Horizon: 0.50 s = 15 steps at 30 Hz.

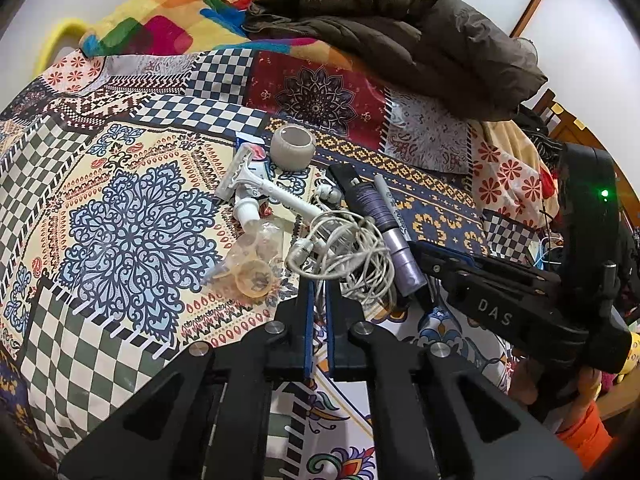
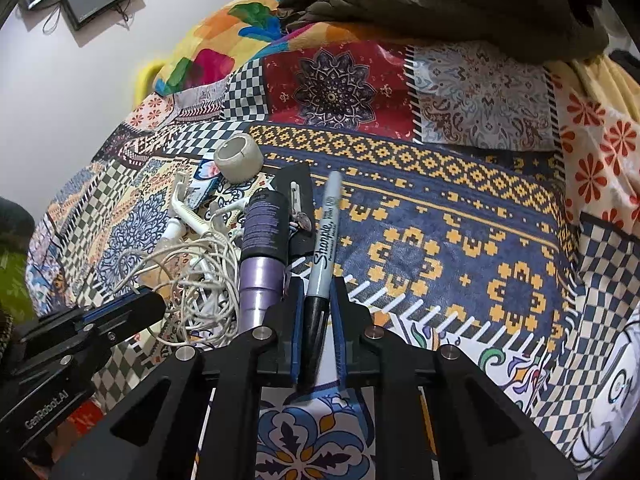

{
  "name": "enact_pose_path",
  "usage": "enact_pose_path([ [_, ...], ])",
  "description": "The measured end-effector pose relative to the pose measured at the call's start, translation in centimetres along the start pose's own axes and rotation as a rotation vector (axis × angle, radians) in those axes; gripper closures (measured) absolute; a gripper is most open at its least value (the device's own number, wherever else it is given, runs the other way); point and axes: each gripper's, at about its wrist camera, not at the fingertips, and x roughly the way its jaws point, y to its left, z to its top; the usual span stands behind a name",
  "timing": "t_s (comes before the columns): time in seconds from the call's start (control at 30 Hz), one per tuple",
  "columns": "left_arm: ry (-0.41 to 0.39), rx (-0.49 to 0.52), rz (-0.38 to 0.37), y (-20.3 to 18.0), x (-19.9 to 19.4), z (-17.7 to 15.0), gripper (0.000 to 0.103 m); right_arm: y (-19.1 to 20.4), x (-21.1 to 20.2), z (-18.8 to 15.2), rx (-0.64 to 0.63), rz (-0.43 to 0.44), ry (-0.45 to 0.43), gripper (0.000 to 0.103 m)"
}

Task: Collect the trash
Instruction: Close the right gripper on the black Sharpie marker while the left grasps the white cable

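- Left wrist view: the left hand-held gripper stands low over the bed, its fingers nearly together with a narrow gap. A strand of the white cable seems to run into this gap, but I cannot tell if it is really pinched.
- The trash lies in one small heap in the middle of the bed: a razor, a tape roll, a clear wrapper, a purple tube and a marker, all touching or just beside each other.
- The right hand-held gripper comes in from the right, with its tips at the near end of the tube and marker.
- Right wrist view: the right hand-held gripper has its fingers on both sides of the black cap of the marker. They look pressed on it, so I judge the marker is being gripped, while it rests on the cloth.
- The tube lies just left of the marker, and the cable is further left, near the left hand-held gripper.
- Step in hand, as I judge: picking the marker from the heap. The next move calls for a straight lift, so that the tube and cable are not dragged along. No bin is visible.
- Surface and room: a soft patchwork cover, a brown jacket and a colourful blanket at the far side, a white wall and a wooden door frame.
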Motion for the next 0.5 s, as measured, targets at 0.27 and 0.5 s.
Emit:
enact_pose_path([
  [0.27, -0.059, 0.030, 0.001, -1.7, -3.2, 1.0, 0.101, -0.8, -2.0, -1.1, 0.002, -0.040, -0.006, 0.092],
  [0.5, -0.122, 0.055, 0.006, -3.6, -6.8, 3.1, 0.102, -0.8, -5.5, -1.5, -0.010, -0.054, -0.040, 0.092],
])
